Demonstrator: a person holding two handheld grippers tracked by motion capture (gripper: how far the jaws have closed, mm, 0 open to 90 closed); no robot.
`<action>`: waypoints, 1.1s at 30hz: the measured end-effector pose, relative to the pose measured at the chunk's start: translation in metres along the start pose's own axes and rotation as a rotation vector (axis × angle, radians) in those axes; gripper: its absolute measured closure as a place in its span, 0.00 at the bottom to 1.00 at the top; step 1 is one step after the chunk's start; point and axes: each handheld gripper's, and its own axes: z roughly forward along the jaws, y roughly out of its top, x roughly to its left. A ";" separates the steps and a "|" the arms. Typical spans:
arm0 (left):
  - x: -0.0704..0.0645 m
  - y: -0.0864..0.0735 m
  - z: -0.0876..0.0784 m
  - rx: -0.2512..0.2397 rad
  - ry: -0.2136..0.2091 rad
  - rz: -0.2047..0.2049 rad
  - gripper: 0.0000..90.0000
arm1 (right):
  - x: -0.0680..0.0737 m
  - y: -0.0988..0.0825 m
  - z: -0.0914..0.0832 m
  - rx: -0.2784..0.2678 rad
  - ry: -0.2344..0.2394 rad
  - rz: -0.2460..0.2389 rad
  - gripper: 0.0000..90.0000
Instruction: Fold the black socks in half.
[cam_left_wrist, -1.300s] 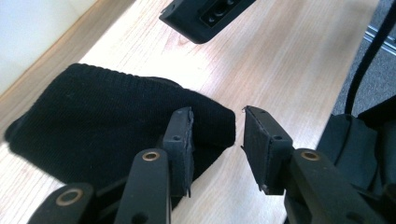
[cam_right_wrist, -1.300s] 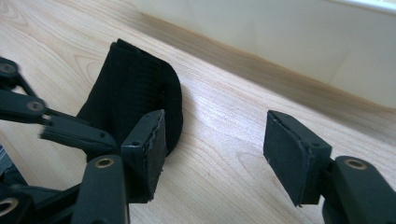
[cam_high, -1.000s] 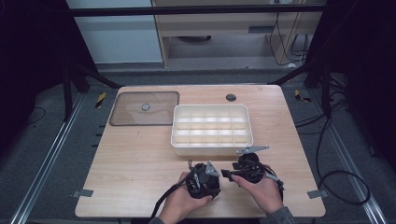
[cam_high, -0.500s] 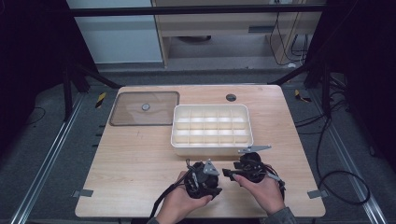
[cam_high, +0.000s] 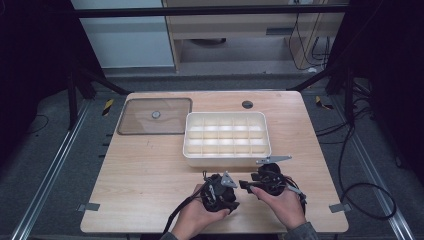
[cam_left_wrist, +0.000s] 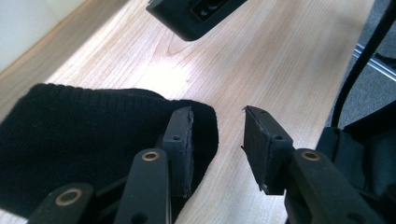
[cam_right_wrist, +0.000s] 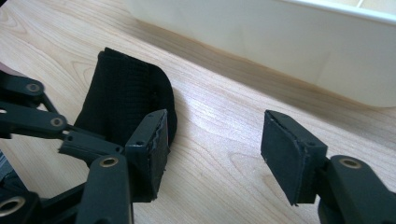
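Observation:
A black knitted piece of cloth (cam_left_wrist: 88, 135) lies flat on the wooden table (cam_high: 150, 185) near its front edge. My left gripper (cam_left_wrist: 217, 140) is open; its left pad (cam_left_wrist: 182, 140) rests over the cloth's edge and bare wood shows in the gap. The right gripper (cam_right_wrist: 212, 144) is open too, with the cloth (cam_right_wrist: 126, 98) just beyond its left pad (cam_right_wrist: 152, 149). In the high view both hands hold the left gripper (cam_high: 220, 190) and right gripper (cam_high: 265, 182) close together, facing each other, in front of the white tray (cam_high: 227, 160).
The white tray is split into several empty compartments and stands mid-table, right behind the grippers. A clear lid (cam_high: 155, 116) lies flat at the back left. A small dark round spot (cam_high: 247, 104) sits near the far edge. Cables trail off the table's front.

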 end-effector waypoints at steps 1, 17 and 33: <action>-0.001 0.001 -0.005 -0.006 0.005 0.006 0.69 | 0.000 0.000 0.000 -0.001 -0.002 -0.001 0.46; -0.005 0.002 -0.022 -0.047 0.003 0.007 0.64 | 0.002 0.003 -0.001 -0.004 0.000 -0.001 0.45; 0.005 0.003 -0.046 -0.090 0.069 0.001 0.59 | 0.002 0.005 -0.001 -0.003 -0.001 -0.008 0.44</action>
